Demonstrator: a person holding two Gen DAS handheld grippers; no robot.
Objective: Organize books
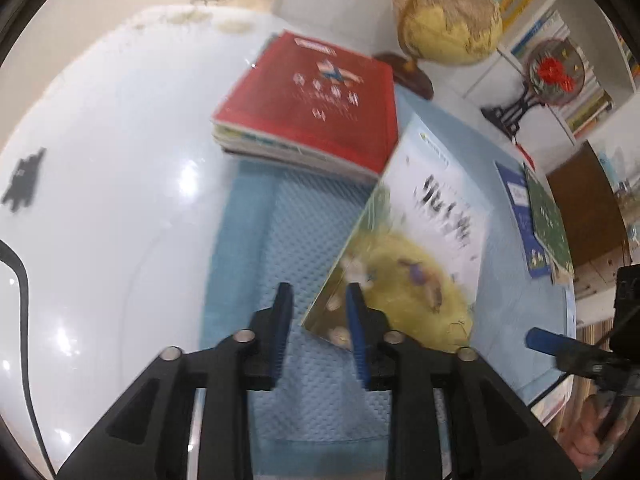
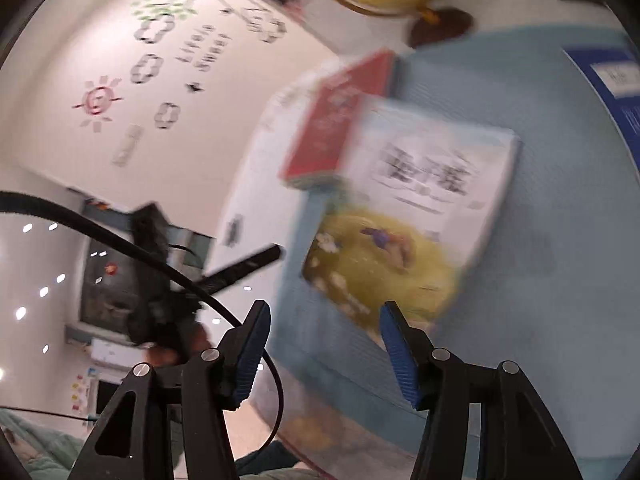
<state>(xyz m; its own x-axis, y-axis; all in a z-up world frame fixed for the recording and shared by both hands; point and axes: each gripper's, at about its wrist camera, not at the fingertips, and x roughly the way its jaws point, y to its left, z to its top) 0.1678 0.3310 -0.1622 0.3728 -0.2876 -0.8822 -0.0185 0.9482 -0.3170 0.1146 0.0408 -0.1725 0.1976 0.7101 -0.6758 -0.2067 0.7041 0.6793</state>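
1. The left gripper [image 1: 318,296] stands part open with nothing between its pads; the white-and-yellow book [image 1: 420,248] lies just ahead, to its right.
2. The right gripper [image 2: 324,316] is open and empty, that book's [image 2: 404,224] corner just beyond its right finger.
3. The red-topped stack [image 1: 312,104] sits farther ahead, probably the pile being built.
4. 2 more books [image 1: 536,216] lie apart on the blue mat [image 1: 312,248], likely awaiting stacking.

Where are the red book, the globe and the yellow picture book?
red book [image 1: 316,96], left wrist view, middle of cover.
globe [image 1: 448,20], left wrist view, on the sphere.
yellow picture book [image 2: 404,216], right wrist view, cover centre.
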